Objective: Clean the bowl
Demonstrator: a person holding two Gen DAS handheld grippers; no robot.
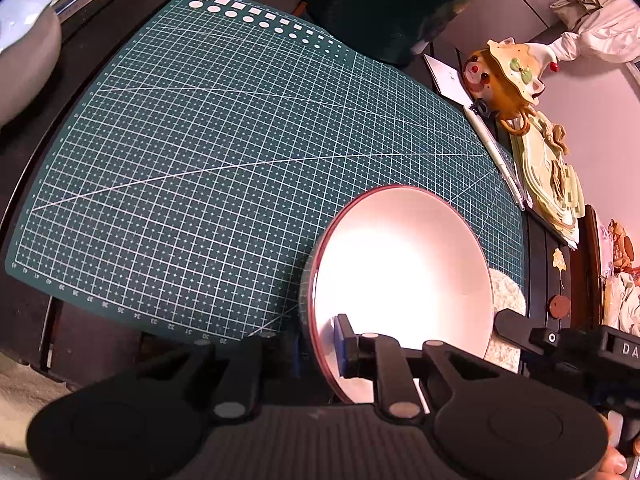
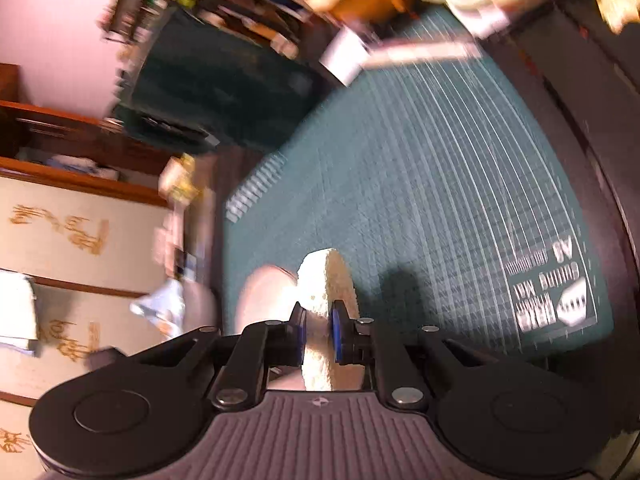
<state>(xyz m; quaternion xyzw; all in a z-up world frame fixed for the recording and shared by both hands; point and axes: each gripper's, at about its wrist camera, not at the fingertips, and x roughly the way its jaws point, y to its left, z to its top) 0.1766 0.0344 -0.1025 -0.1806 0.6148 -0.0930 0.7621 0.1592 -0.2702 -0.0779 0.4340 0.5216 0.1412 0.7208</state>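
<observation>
Left wrist view: our left gripper [image 1: 320, 350] pinched the bowl [image 1: 400, 280] rim, tilted over the green mat [image 1: 220, 160]; right gripper [image 2: 319, 334] clamped the sponge [image 2: 326, 280] outside it, so wiping seemingly came next.

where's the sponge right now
The sponge is clamped in the right gripper, just right of the bowl over the green cutting mat.
</observation>
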